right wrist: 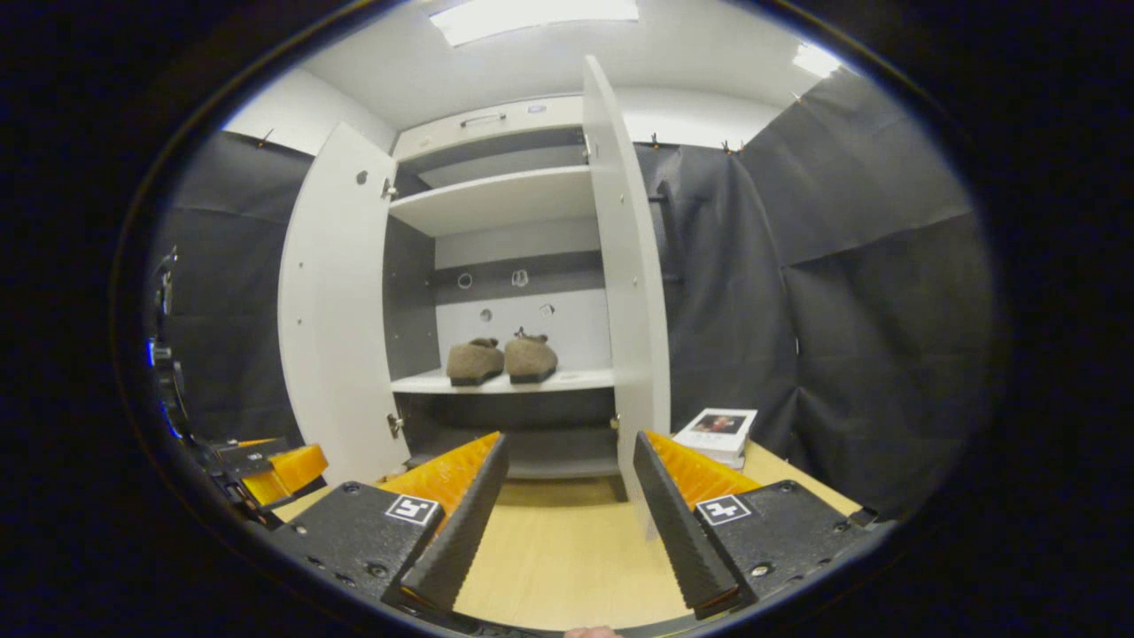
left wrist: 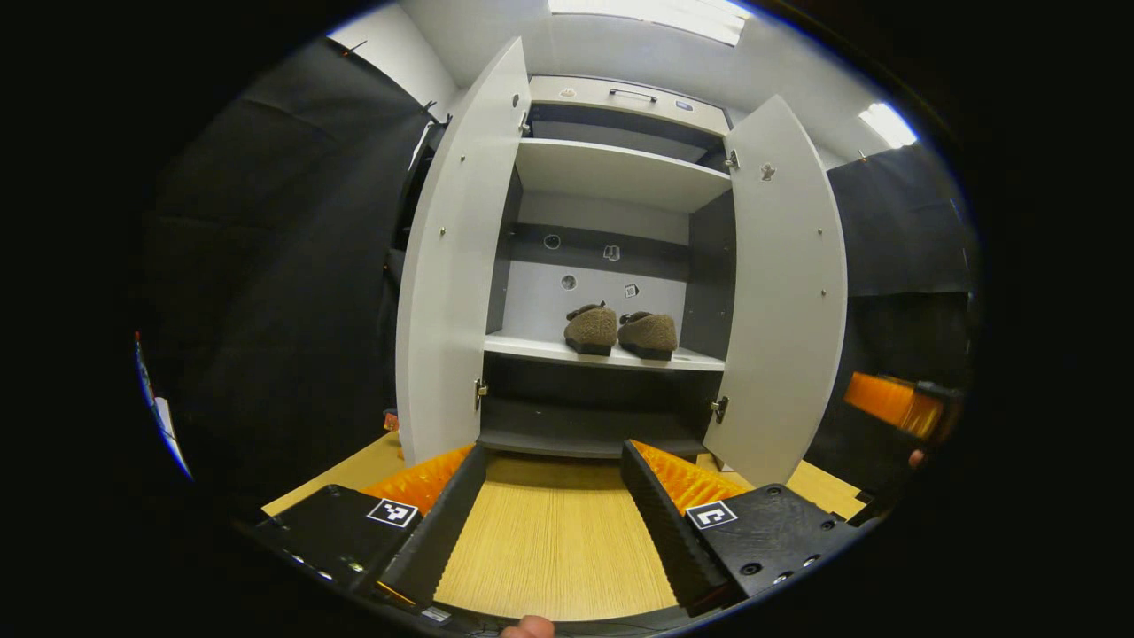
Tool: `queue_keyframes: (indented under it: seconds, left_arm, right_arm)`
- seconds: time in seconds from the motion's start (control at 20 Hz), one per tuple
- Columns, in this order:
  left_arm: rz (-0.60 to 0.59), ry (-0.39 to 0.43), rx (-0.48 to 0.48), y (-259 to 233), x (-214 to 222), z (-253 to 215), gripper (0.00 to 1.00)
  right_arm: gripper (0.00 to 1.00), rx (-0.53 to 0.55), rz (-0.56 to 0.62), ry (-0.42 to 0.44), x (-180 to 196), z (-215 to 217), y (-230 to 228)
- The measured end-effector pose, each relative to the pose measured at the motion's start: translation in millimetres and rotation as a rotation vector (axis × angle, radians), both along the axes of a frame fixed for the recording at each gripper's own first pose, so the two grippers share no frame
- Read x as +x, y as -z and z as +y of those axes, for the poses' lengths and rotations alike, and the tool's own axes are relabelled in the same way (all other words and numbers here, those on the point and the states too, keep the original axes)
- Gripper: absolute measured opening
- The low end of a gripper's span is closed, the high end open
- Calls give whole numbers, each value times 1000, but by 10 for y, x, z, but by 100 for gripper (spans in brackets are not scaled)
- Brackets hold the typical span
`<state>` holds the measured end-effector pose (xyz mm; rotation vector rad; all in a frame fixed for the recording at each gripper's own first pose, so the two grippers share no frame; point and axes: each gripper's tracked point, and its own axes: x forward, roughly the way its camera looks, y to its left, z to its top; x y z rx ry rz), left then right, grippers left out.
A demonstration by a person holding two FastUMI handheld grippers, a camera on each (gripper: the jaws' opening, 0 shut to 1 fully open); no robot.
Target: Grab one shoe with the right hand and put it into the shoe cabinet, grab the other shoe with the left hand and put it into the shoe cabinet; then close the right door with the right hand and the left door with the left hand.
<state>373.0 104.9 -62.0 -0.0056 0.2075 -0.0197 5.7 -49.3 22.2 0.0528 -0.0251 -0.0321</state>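
Ahead of the right claw (right wrist: pixel 567 461), gaping empty, two shoes (right wrist: pixel 501 360) are sitting inside the open shoe cabinet (right wrist: pixel 496 199).

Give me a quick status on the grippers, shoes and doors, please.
Left gripper and right gripper open, empty. Both brown fuzzy shoes side by side on the white cabinet's middle shelf. Left door and right door open; nothing blocking them.
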Motion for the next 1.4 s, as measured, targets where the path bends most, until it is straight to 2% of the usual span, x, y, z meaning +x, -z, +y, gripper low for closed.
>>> queue_keyframes:
  seconds: [0.15,0.3,0.5,0.7,0.85,1.1,1.15,1.25,1.4]
  left_arm:
    - [-10,14,6,-29,-36,-27,94]
    - [-10,17,0,3,-66,-19,94]
    - [0,24,-27,10,-121,-40,94]
    - [-19,24,-35,-71,-139,-45,94]
    - [-29,15,-25,-75,-139,-7,94]
    - [-2,7,-24,6,-144,34,94]
    - [0,7,-26,6,-133,26,94]
    - [-5,14,-32,-19,-115,-5,94]
    - [-8,25,-43,-38,-102,-58,94]
  right_arm:
    - [95,-85,-109,83,76,-584,-682]
    - [94,-177,-156,171,195,-1044,-1226]
    - [97,-210,-216,186,523,-1316,-1780]
    - [100,-151,-107,200,1079,-1683,-1674]
    - [100,-112,-53,201,1319,-1809,-1527]
    - [99,-143,-54,164,1419,-1612,-1479]
    - [94,-155,-55,169,1440,-1607,-1475]
    - [90,-138,-69,172,1428,-1597,-1490]
    - [90,-130,-62,163,1418,-1572,-1477]
